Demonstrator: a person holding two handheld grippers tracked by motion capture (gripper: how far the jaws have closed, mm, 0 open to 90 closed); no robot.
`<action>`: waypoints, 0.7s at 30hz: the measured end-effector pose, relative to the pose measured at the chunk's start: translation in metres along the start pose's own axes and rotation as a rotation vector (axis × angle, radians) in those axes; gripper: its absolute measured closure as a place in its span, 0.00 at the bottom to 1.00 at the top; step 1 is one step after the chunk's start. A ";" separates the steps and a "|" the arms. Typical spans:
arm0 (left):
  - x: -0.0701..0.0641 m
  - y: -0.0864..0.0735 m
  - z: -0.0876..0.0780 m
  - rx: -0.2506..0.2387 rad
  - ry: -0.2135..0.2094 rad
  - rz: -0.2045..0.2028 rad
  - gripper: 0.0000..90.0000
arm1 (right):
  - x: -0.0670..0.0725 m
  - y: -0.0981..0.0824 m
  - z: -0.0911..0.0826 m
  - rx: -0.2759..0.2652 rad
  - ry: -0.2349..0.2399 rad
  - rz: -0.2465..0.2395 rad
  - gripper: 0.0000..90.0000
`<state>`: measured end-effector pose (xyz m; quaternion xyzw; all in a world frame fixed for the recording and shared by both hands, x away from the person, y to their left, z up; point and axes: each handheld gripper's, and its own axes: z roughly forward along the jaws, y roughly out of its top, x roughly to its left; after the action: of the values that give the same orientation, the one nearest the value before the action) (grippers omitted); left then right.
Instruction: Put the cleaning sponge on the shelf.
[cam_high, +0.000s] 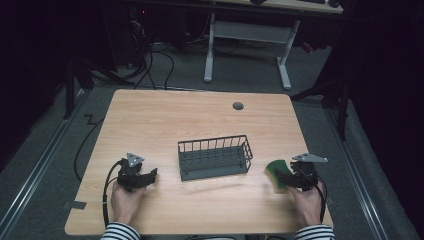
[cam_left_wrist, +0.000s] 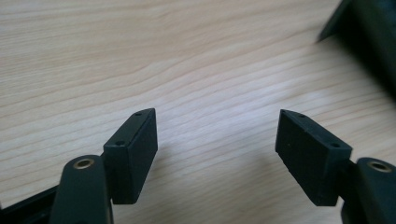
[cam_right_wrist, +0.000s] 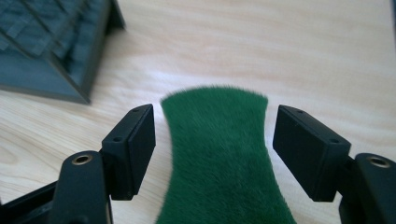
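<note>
High view, table: My two grippers sit at the near edge of the wooden table (cam_high: 150, 120), with a dark wire basket (cam_high: 215, 157) between them, well apart from each.
High view, left: My left gripper (cam_high: 150, 176) rests low on bare wood near my left hand (cam_high: 125, 200).
High view, right: My right gripper (cam_high: 278, 176) reaches the green scouring sponge (cam_high: 276, 170), which lies just right of the basket.
Left gripper view: My jaws stand wide apart over bare wood grain, holding nothing; a dark corner shows at the upper right edge.
Right gripper view: My jaws stand wide on either side of the sponge (cam_right_wrist: 219, 154), a gap showing on each side, so nothing is gripped yet. The basket's corner (cam_right_wrist: 56, 46) sits at upper left.
Step in hand, as I judge it: Gripping the sponge.
Doing it well: I'd keep the sponge centred, close evenly on its narrow waist, and squeeze gently since it looks soft.
</note>
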<state>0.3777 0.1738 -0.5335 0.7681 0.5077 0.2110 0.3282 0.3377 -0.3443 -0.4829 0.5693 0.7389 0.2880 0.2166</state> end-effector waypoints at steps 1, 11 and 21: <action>0.002 -0.003 0.001 -0.033 -0.001 -0.007 0.29 | -0.001 -0.001 0.003 0.017 -0.001 0.009 0.33; 0.002 -0.004 0.001 -0.032 0.000 -0.008 0.30 | -0.001 0.009 0.011 0.127 -0.009 -0.021 0.33; 0.003 -0.004 0.001 -0.033 -0.001 -0.009 0.30 | 0.002 0.022 0.014 0.215 -0.010 -0.063 0.32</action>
<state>0.3769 0.1770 -0.5366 0.7603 0.5074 0.2176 0.3422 0.3620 -0.3357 -0.4788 0.5672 0.7819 0.1974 0.1671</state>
